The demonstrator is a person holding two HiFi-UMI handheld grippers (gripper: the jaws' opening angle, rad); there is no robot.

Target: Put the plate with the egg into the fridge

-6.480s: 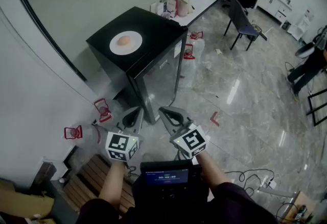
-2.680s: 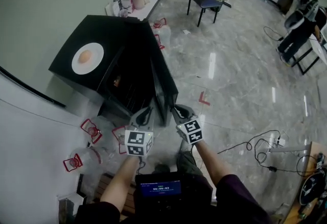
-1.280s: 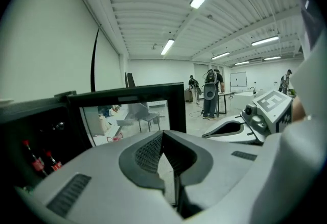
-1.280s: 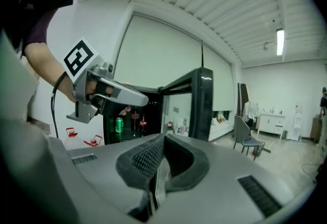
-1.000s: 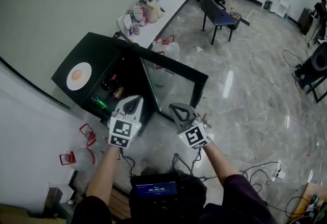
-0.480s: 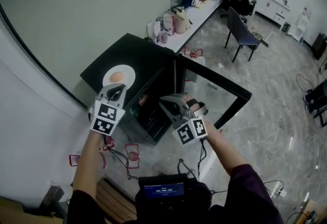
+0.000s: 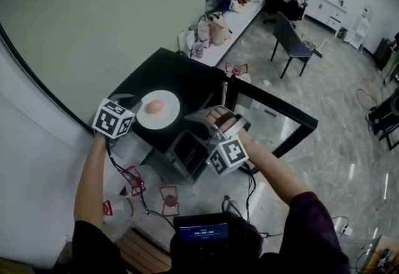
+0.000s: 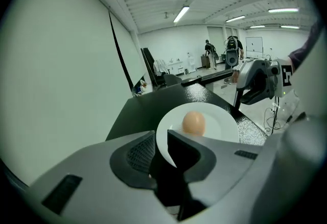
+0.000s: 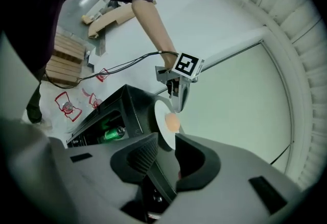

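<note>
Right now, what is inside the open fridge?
A green can shows just inside the fridge. The rest of the interior is dark, and in the head view the fridge's own top covers most of it, hiding any other contents.

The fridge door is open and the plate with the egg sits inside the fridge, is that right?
Not quite. The door is open, but the plate with the egg sits on top of the fridge, not inside it, as the head view shows.
</note>
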